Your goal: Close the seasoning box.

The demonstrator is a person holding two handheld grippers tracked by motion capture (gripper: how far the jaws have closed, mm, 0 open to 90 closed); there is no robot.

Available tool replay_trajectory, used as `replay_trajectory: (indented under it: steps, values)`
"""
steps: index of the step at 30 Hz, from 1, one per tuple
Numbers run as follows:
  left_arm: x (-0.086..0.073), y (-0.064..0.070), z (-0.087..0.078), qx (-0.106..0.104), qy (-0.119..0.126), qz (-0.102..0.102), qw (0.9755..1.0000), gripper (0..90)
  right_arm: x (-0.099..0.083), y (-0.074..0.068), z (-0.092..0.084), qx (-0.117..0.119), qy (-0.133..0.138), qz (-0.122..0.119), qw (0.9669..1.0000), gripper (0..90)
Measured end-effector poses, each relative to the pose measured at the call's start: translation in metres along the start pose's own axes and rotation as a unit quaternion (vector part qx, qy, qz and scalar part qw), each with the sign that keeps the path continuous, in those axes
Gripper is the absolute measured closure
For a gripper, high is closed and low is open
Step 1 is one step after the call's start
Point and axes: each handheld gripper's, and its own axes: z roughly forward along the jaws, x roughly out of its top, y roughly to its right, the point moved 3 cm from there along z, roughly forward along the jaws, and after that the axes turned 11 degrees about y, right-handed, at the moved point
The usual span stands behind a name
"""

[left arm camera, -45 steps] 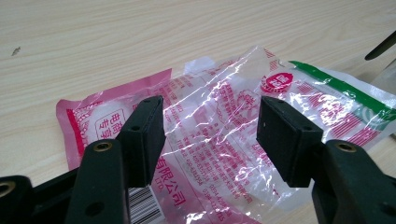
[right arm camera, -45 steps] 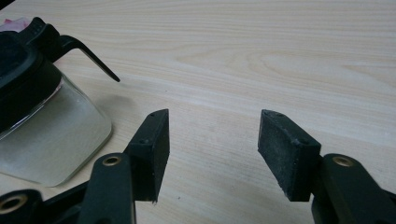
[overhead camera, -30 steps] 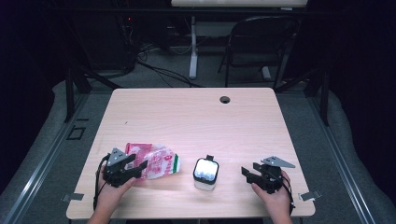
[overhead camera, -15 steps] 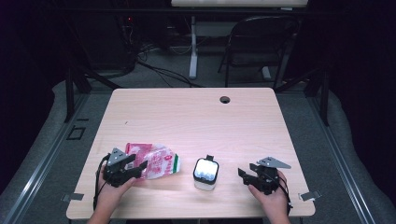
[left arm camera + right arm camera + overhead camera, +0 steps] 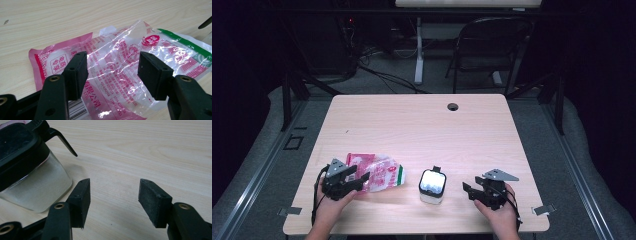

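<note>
Two handheld grippers at work near the front edge of a light wooden table (image 5: 422, 125), either side of a small glass container (image 5: 432, 186) with a black lid. Left of the container, flat on the wood: a crinkled pink-and-clear plastic packet (image 5: 379, 172), red print and a green stripe at the end nearest the glass. Left gripper (image 5: 359, 178) poised low over the packet's near end, jaws spread wide, film visible between them in the left gripper view (image 5: 117, 65), pads not pressing on it. Right gripper (image 5: 468, 190) just to the right of the container, aimed toward it, jaws likewise spread wide with bare tabletop between them; container (image 5: 27, 170) close beside the left-hand pad in the right gripper view, not touching. Container upright, lid shut, black latch tab jutting from its rim. Well beyond the container, near the far edge, a round cable hole (image 5: 453, 106).
</note>
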Motion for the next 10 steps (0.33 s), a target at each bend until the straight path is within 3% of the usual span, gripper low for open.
replay_trajectory:
  steps: [10]
  values:
    - [0.0002,-0.0009,0.0015,-0.008,0.003,-0.001,1.0,39.8,0.0012,-0.0004,-0.0019,0.006,0.007,0.006,0.9999,41.6]
